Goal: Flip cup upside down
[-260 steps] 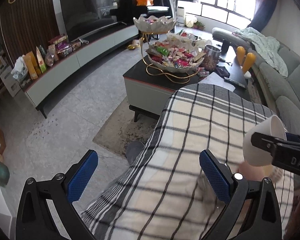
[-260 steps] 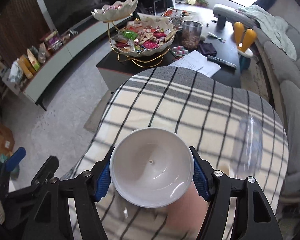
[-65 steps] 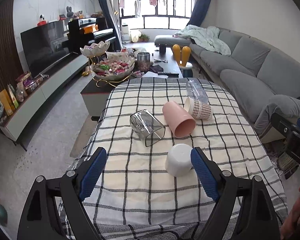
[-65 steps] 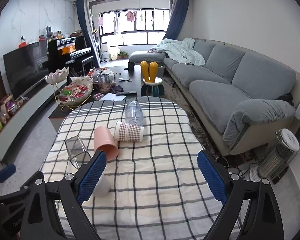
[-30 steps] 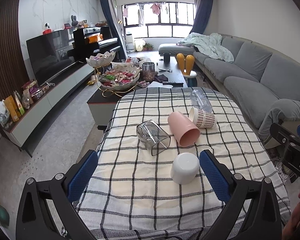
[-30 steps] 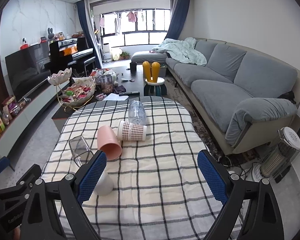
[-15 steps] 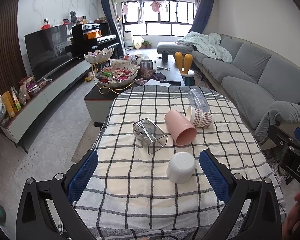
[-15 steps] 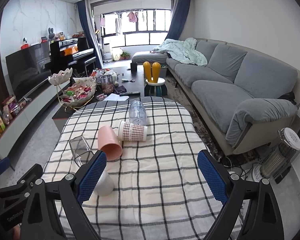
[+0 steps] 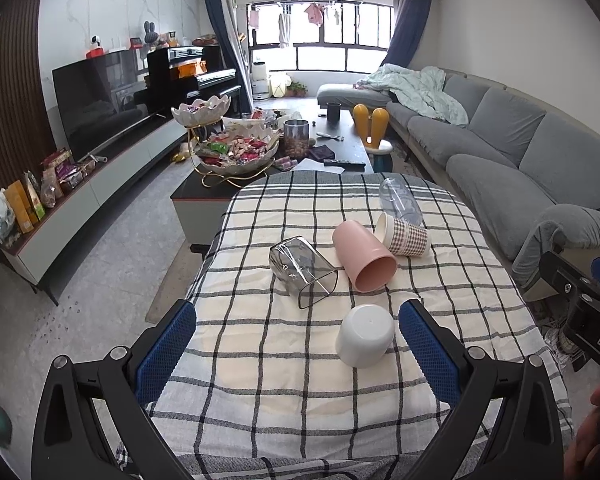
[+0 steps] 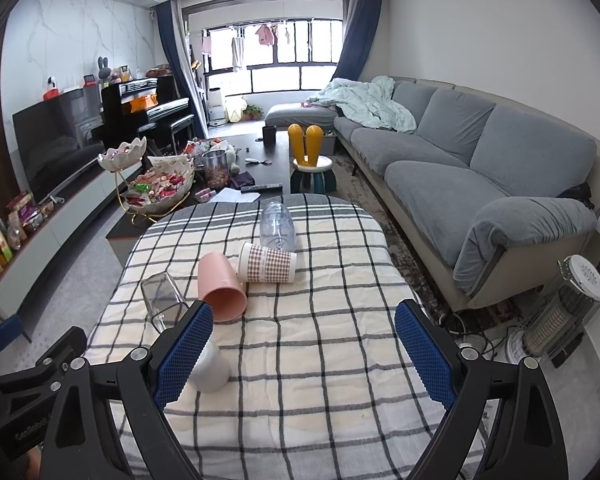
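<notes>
White cup (image 9: 365, 335) upside down on the checked cloth (image 9: 260, 344), base up, in the lower centre of the left wrist view, just inside the right blue pad (image 9: 428, 354); no contact visible. In the right wrist view, same cup (image 10: 210, 366) at lower left, partly hidden behind the left pad (image 10: 184, 354).

Left claw (image 9: 296, 354) spread wide, holding nothing, hovering over the near edge of the bench (image 9: 204, 458). Right claw (image 10: 304, 354) likewise wide and empty, over the cloth in the lower middle of its frame.

Above the white cup, toward frame centre: pink cup (image 9: 364, 255) on its side, mouth facing the camera; glass cup (image 9: 302, 267) on its side just left of it; checked paper cup (image 9: 405, 234) lying just right of the pink one, apparently touching it; clear cup (image 9: 399, 200) lying beyond that, near the far edge.

Behind the bench: coffee table (image 9: 204, 194) with snack bowls (image 9: 238, 152) at upper centre-left, TV (image 9: 100, 96) at upper left, grey sofa (image 9: 500, 140) along the right. Heater (image 10: 564, 304) on the floor at the right edge of the right wrist view.
</notes>
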A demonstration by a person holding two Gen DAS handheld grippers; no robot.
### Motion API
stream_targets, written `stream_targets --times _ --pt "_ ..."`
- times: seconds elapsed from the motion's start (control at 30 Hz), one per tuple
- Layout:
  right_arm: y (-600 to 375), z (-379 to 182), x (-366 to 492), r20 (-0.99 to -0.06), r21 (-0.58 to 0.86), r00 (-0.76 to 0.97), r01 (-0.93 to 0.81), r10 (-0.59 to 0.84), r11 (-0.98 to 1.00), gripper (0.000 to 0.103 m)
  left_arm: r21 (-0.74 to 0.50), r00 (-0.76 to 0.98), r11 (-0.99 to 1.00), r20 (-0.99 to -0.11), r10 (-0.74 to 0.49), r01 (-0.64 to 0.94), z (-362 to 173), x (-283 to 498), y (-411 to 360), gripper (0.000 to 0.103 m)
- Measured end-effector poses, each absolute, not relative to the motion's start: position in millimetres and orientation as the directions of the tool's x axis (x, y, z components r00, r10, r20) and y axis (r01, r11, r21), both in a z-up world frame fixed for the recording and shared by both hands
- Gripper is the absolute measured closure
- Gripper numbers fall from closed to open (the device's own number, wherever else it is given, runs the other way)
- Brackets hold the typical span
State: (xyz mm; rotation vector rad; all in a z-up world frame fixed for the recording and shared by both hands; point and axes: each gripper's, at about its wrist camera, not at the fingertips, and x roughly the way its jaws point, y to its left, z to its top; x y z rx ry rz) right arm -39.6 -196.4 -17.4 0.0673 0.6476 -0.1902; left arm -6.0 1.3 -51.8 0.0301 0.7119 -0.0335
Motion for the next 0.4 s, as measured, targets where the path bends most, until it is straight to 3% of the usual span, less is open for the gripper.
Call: stream_targets --times 0.4 --pt "-196.4 -18.8 -39.2 -0.609 0.009 0.778 0.199 -0.153 0.98 0.01 0.037 0.77 0.999 -0.638 -0.007 0.04 -49.1 -8.4 -0.2 0.0"
